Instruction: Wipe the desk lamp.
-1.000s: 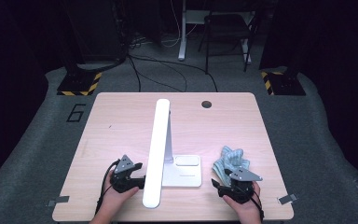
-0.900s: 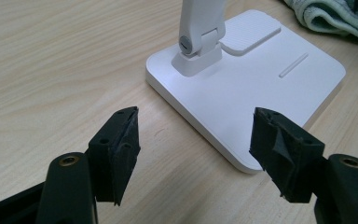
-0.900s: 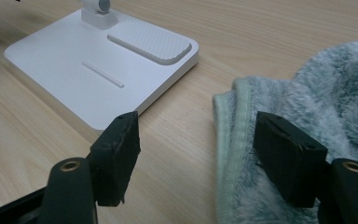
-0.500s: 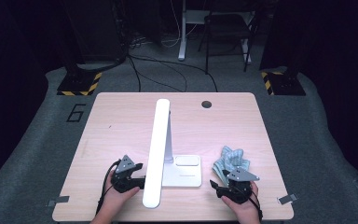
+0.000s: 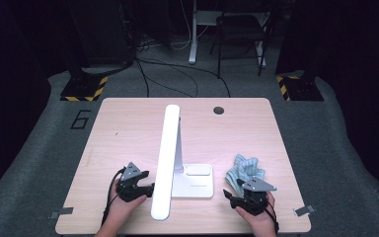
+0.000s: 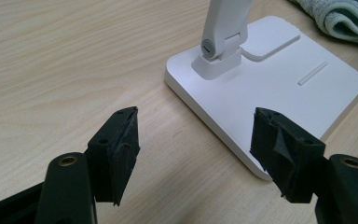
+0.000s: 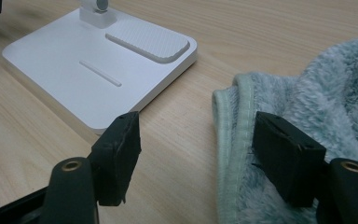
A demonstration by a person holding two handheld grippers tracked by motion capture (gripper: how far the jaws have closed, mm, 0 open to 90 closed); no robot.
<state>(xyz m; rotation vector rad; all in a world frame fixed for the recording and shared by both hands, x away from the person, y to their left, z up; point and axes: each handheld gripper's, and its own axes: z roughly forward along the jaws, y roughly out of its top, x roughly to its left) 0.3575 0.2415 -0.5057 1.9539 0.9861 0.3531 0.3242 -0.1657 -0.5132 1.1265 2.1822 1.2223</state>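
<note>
A white desk lamp [image 5: 167, 158] stands mid-table, its long head reaching toward the near edge and its square base [image 5: 193, 180] just right of the stem. Beside the base on the right lies a crumpled pale blue-green towel [image 5: 244, 170]. My left gripper [image 5: 145, 189] rests low on the table left of the lamp, open, with the base's near corner [image 6: 261, 116] ahead between its jaws. My right gripper [image 5: 228, 196] is open at the towel's near edge; one jaw rests over the towel's hem [image 7: 235, 140], with the base [image 7: 88, 70] to its left.
The light wooden table [image 5: 128, 128] has a round cable hole [image 5: 218, 110] at the far right. Bare wood stretches behind and left of the lamp. Beyond the table are grey floor, cables, a chair and black stands with yellow-striped feet.
</note>
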